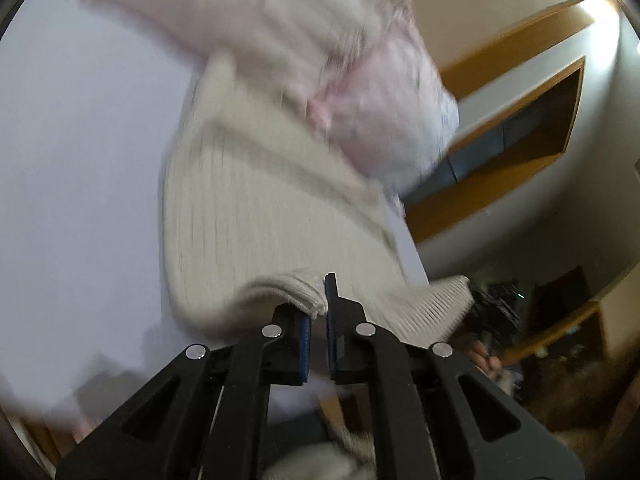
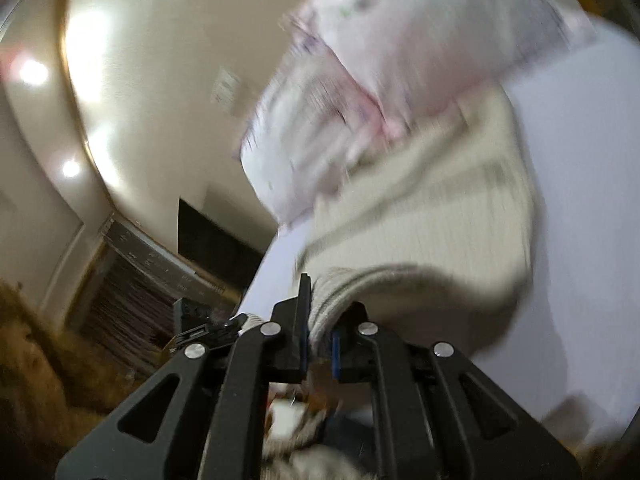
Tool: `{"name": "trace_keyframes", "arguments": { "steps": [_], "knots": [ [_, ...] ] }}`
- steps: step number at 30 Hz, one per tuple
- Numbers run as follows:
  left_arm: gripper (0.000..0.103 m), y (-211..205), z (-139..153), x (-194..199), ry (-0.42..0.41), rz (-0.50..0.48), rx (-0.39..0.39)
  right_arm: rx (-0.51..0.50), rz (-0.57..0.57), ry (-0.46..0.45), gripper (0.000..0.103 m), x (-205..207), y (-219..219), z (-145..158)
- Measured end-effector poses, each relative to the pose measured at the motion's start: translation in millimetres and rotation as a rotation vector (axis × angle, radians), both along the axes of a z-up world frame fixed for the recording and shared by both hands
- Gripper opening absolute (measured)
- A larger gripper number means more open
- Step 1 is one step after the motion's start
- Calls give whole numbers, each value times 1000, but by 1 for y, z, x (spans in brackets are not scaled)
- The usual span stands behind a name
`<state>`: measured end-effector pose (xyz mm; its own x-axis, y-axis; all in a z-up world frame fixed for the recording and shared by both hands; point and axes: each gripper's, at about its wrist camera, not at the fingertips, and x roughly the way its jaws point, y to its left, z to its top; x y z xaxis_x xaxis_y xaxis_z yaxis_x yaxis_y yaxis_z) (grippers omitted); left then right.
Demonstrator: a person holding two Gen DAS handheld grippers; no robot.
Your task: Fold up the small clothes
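My left gripper [image 1: 318,304] pinches one near edge of the beige ribbed knit [image 1: 248,200] | my right gripper [image 2: 318,320] is clamped on its other near edge, so the fold lifts evenly | knit stretches away over the white surface [image 1: 72,160] | pink printed garment [image 1: 380,92] lies at its far end, blurred.

the left black hand-held gripper [image 1: 319,312], with blue pads on its fingers [image 1: 305,334], is closed to a narrow gap and pinches a bunched edge of a cream ribbed knit garment [image 1: 256,208]. the knit spreads up and away from the fingers over a pale white surface [image 1: 80,160]. a blurred pink-and-white patterned cloth [image 1: 360,92] lies at the garment's far end, partly over it. wooden wall shelves [image 1: 520,128] show at right.
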<state>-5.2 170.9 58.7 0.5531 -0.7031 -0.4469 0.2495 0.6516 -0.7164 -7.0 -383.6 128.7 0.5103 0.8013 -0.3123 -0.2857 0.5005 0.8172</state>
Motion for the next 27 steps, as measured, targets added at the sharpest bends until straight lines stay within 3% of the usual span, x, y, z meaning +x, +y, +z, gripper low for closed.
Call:
{"name": "trace_keyframes", "arguments": {
  "steps": [2,4,6,9,10,12,13,14,15,16,17,18,20,24,27],
  "knots": [
    [5,3,18,44,-39,83,4,-28,-46,-77,8,43,2,16],
    [5,3,27,87,-50,164,24,-36,-116,-90,8,95,7,20],
    [5,-5,28,138,-41,227,73,-65,-218,-43,8,150,11,5],
    [5,-25,9,204,10,272,188,-169,-338,98,8,216,17,-30],
    [5,-31,-2,225,53,283,241,-215,-365,173,14,233,22,-46],
    [5,-30,-14,239,110,276,243,-282,-400,306,34,252,22,-72],
    [5,-25,-16,241,126,252,204,-282,-410,320,52,251,20,-76],
    [7,-18,-14,238,121,235,187,-290,-439,306,82,247,14,-75],
    [19,-13,-11,234,111,236,193,-326,-475,301,95,241,9,-72],
    [32,-8,-7,228,96,238,206,-355,-511,289,101,236,4,-69],
    [68,1,-3,221,79,250,219,-371,-522,277,101,231,-2,-66],
    [86,11,-1,214,61,270,231,-372,-506,280,101,233,-5,-69],
    [86,22,-2,208,62,262,252,-374,-451,320,101,232,-11,-81],
    [86,19,-23,210,153,202,232,-401,-370,407,101,232,-8,-106],
    [86,10,-36,208,174,143,241,-377,-321,387,98,229,-4,-111]
  ]
}}
